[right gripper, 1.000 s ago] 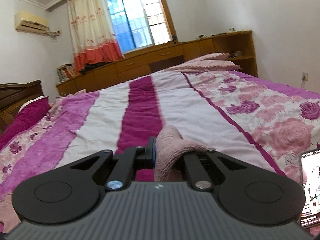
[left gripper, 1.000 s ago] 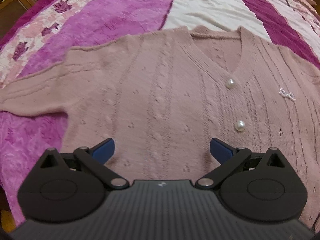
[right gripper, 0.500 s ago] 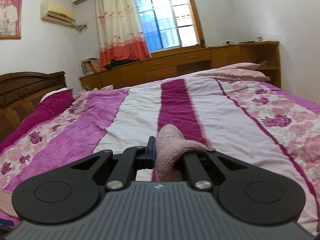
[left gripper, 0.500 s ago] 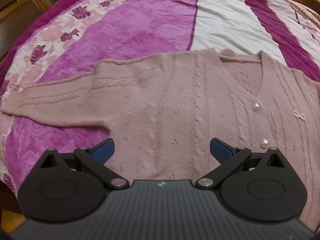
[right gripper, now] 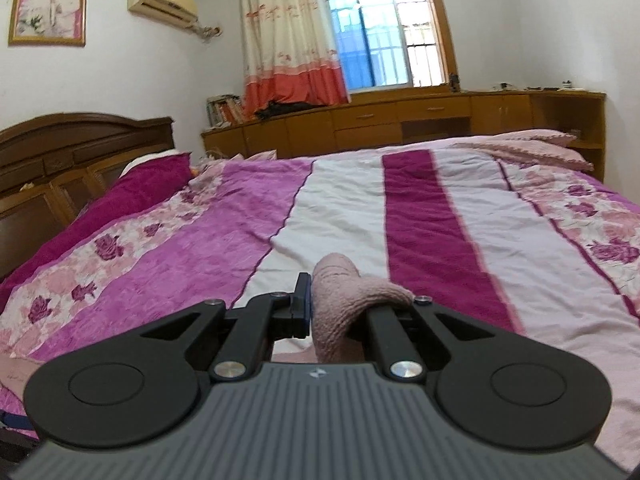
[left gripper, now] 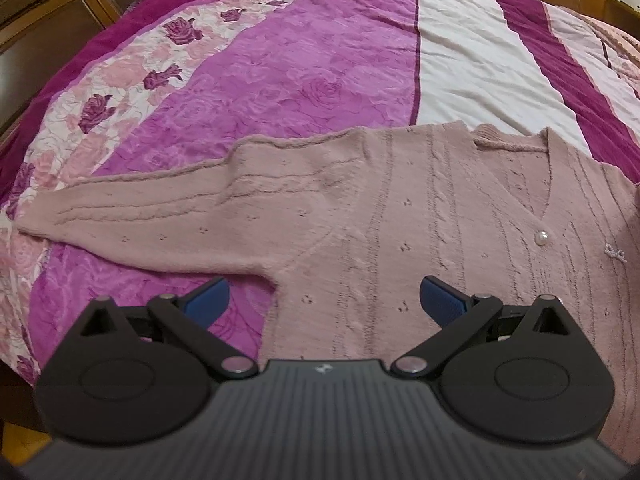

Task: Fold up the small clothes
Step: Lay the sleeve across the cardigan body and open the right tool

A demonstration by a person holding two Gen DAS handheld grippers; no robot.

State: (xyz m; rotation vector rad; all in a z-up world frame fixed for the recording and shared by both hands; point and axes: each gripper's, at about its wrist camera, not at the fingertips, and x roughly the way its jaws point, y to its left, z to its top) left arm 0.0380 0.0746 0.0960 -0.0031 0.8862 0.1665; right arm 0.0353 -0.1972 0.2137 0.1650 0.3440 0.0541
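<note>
Our right claw (right gripper: 340, 308) pinches the cardigan (left gripper: 400, 220) sleeve; the left claw (left gripper: 324, 296) hangs wide. Next, we lay it across the body.

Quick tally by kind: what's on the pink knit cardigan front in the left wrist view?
Pink knit cardigan: 1
Round pearl buttons: 1 visible
Small white bow trim: 1
Outstretched knit sleeve: 1
Total: 4

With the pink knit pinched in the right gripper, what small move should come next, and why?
Probably carry the right gripper, shut on the cardigan, across the body and lay the pinched knit down; the left gripper hangs open, and the spread sleeve is unfolded.
</note>
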